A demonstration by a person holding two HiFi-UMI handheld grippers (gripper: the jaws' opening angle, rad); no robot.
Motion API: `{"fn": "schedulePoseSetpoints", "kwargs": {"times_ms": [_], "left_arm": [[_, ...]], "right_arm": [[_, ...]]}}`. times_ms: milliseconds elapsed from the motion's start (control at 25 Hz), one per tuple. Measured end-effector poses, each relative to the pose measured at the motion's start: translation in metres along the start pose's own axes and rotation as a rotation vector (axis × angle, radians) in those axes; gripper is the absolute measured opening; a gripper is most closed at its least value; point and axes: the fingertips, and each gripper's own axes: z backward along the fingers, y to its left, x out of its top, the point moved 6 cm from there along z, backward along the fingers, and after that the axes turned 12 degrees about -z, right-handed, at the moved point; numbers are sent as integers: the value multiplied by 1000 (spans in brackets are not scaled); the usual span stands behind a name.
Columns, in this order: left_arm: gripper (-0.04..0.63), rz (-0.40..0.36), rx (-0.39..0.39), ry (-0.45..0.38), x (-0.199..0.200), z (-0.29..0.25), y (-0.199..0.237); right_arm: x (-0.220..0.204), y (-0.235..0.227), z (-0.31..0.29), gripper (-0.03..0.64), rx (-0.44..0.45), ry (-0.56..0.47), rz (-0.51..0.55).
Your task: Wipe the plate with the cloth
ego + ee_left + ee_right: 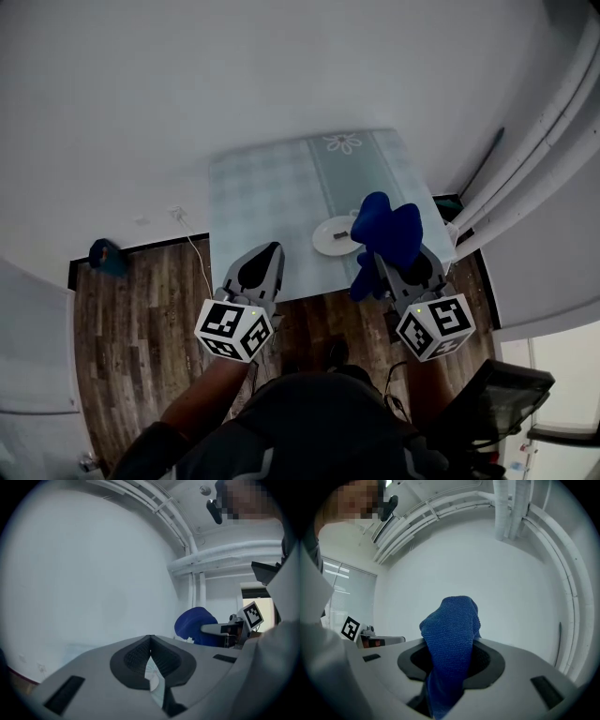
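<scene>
The right tongs (451,644) grasp the blue cloth (386,230), which bunches up past their tips. The left tongs (270,251) are clenched on nothing. The white plate (328,238) lies on the bench (267,202).

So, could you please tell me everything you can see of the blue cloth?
The cloth is deep blue with a fine looped, towel-like weave. It is bunched and pinched between the jaws of the right gripper, its rounded top standing past the jaw tips and the rest trailing down behind them. Only those jaws visibly touch it. In the head view it covers the right edge of the white plate; whether it touches the plate cannot be told.
</scene>
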Motion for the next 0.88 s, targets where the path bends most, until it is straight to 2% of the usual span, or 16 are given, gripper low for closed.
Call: {"fn": "schedulePoseSetpoints", "kwargs": {"times_ms": [160, 560, 760, 880], "left_arm": [[9, 37, 7, 35, -4, -28, -5], [9, 26, 85, 131, -16, -73, -8], [11, 55, 104, 252, -58, -100, 9], [11, 111, 97, 322, -94, -118, 24]], "right_arm": [[5, -24, -12, 156, 34, 14, -3], [8, -70, -49, 156, 118, 49, -16], [-14, -87, -89, 156, 128, 108, -42], [-29, -93, -115, 156, 129, 134, -36]]}}
